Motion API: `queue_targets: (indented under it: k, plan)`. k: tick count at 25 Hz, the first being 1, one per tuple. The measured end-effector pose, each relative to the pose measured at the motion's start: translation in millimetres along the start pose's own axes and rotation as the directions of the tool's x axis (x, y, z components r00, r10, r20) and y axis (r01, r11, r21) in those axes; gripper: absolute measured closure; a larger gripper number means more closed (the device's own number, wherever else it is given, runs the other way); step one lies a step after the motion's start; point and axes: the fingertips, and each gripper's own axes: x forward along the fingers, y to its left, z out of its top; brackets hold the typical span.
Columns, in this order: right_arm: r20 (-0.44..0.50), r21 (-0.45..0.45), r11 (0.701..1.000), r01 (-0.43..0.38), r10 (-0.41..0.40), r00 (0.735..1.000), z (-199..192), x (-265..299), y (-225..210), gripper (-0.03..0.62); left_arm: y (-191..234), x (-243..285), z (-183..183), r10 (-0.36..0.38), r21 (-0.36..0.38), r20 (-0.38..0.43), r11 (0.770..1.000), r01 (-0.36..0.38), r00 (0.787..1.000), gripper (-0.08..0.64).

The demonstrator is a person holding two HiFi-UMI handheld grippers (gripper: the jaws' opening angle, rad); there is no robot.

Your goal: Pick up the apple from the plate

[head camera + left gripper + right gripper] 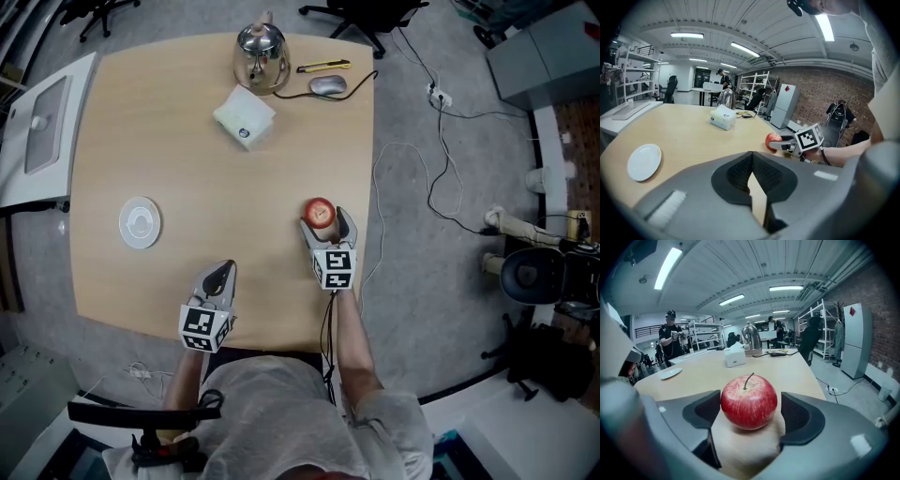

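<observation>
A workshop room with a brick wall and metal shelves surrounds a pale wooden counter [187, 141]. The apple [749, 401] is not on the plate [140, 223]; it stands on the bare counter near the right edge, well apart from the empty plate. The right claw [325, 230] is around it at medium width: one pad looks to touch the left flank, and a thin gap shows on the other side. The left claw [752, 174] is low over the near edge, its pads meeting at the tips, with nothing between them.

I think the grasp is just about to close. To do it well, the pads should meet the apple at its widest part, and the closing should be slow so that the round fruit does not roll away. Then lift straight up.

No brand or writing can be read. The marker cube [336, 269] carries only black square patterns, and the mark on the tissue box [245, 116] is too small to read.
</observation>
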Motion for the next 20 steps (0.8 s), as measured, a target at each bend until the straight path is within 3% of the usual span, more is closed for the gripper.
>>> queue_targets:
  k: [20]
  plan:
    - [0.064,-0.015,0.998,0.056,-0.055,0.996,27.6,-32.5,14.8,0.206,2.5,-33.2,12.8,-0.007,0.019,0.07,1.0,0.005,0.998,0.541]
